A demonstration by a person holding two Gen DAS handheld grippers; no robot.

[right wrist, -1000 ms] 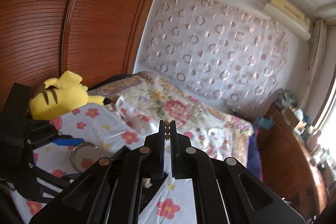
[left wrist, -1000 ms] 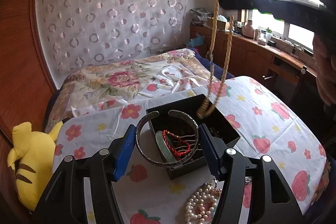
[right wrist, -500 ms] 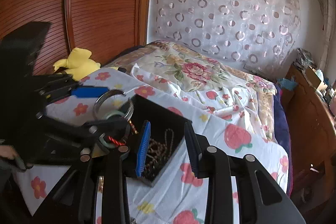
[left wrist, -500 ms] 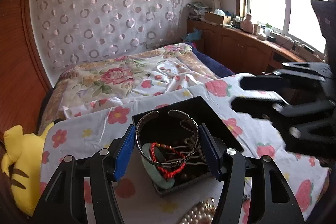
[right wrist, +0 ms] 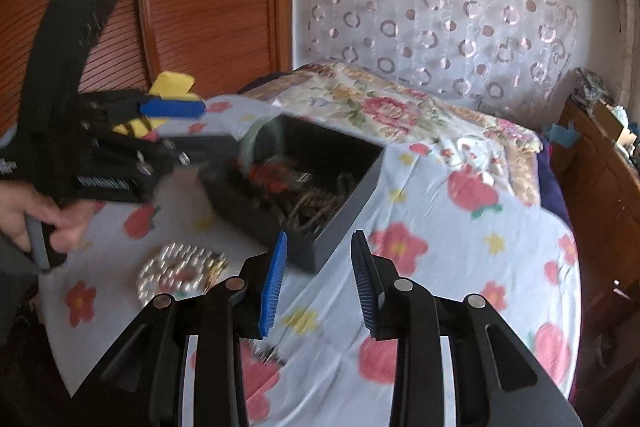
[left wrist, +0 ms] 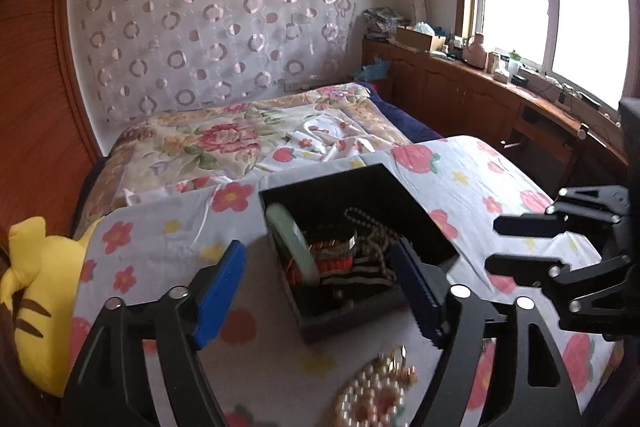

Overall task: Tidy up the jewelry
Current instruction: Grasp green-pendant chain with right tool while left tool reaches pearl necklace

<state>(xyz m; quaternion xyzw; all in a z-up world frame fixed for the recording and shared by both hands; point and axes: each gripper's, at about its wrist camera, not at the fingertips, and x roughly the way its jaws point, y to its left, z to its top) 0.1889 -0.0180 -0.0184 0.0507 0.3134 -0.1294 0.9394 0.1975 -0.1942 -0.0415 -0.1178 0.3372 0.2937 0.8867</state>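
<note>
A bedroom table under a flowered cloth (left wrist: pixel 160 251) holds a black jewelry box (left wrist: pixel 360 227); left gripper (left wrist: pixel 320 283) jaws just spread empty over it, right gripper (right wrist: pixel 318 279) jaws parted, empty, at its near corner

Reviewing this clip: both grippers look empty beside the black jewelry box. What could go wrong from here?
The pale green bangle stands on edge against the wall of the black open-topped box; a nudge could tip it out. The left gripper, its jaws just opened, straddles that wall and might shove the box. The pearl strand lies loose on the flowered cloth, in the right gripper's path.
</note>
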